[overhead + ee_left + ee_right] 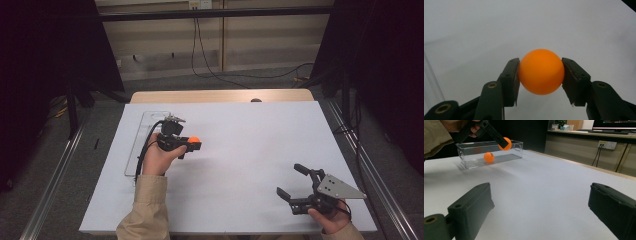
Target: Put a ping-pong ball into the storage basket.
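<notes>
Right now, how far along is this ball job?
One orange ball already lies in the clear box. A second orange ball is clamped in the left gripper, lifted beside the box. It has yet to be set down. The right gripper waits open.

The left gripper (pixel 192 144) is raised just beside the clear box (pixel 145 131), its jaws clamped on an orange ball (pixel 541 71). Well away from that box, the right gripper (pixel 294 183) sits low with jaws spread wide.
</notes>
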`<control>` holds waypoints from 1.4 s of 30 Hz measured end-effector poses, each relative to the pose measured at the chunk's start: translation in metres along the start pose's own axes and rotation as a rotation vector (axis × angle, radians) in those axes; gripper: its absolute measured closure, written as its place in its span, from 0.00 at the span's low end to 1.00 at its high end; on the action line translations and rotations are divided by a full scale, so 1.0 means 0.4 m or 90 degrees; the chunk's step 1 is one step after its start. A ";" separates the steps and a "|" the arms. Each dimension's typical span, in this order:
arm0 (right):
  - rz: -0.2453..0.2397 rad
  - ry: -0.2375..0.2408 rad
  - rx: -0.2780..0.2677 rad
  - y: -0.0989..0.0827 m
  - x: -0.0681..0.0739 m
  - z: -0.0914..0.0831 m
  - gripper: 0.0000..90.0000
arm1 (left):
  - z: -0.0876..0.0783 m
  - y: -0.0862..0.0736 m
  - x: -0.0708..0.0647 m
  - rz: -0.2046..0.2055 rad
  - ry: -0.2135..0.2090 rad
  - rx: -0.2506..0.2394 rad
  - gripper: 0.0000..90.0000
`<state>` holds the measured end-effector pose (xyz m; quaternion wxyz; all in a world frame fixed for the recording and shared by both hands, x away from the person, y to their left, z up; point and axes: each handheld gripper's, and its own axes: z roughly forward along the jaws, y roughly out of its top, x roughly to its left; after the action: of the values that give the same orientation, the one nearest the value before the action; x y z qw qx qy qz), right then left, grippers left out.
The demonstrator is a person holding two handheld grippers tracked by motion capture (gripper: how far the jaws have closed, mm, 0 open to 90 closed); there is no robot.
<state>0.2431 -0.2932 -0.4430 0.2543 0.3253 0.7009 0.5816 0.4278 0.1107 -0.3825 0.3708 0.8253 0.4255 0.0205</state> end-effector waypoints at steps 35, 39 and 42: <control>-0.001 0.001 -0.001 0.000 0.000 0.001 0.05 | -0.039 -0.008 0.027 -0.003 0.014 -0.008 0.57; 0.000 0.001 -0.001 0.000 0.001 0.001 0.05 | -0.042 -0.010 0.030 -0.007 0.017 -0.012 0.56; 0.001 0.001 0.000 0.000 0.001 0.001 0.05 | -0.045 -0.011 0.034 -0.009 0.017 -0.010 0.57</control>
<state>0.2431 -0.2928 -0.4430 0.2533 0.3254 0.7005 0.5824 0.4271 0.1329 -0.3760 0.3717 0.8191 0.4358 0.0325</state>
